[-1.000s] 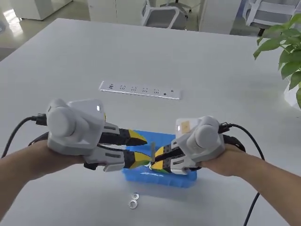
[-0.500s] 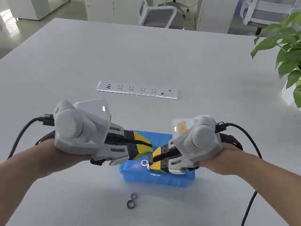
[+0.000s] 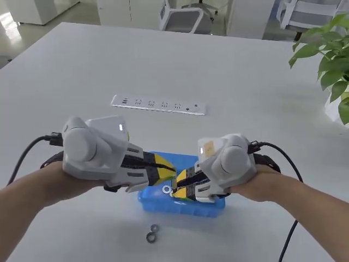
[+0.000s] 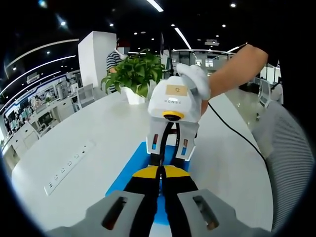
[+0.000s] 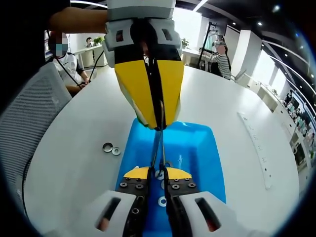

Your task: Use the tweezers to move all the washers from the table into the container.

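Washers: two washers [image 3: 151,237] lie touching each other on the counter [image 3: 229,82] at the lower centre of the head view, just in front of the blue container [image 3: 204,206]. Their place beside it matches the picture of a second ago. A further washer [image 3: 166,189] now shows above the container's near left part, between the gripper tips, a spot that the gripper bodies covered a second ago. Whether the tweezers [image 5: 159,143] pinch it or it lies on the container floor cannot be told. The right gripper view shows more washers on that floor.

The left gripper [image 3: 172,170], centre left, and the right gripper [image 3: 178,185], centre right, meet tip to tip. Each has its jaws pressed together on the tweezers, which run between them. Both sit slightly higher over the container than a second ago.

By this judgement one delivery is at or just past release, and the two washers on the counter remain to be fetched. Beyond, a power strip [image 3: 158,103] lies mid-frame; a plant [image 3: 327,60] and chairs [image 3: 182,13] occupy the upper edge.
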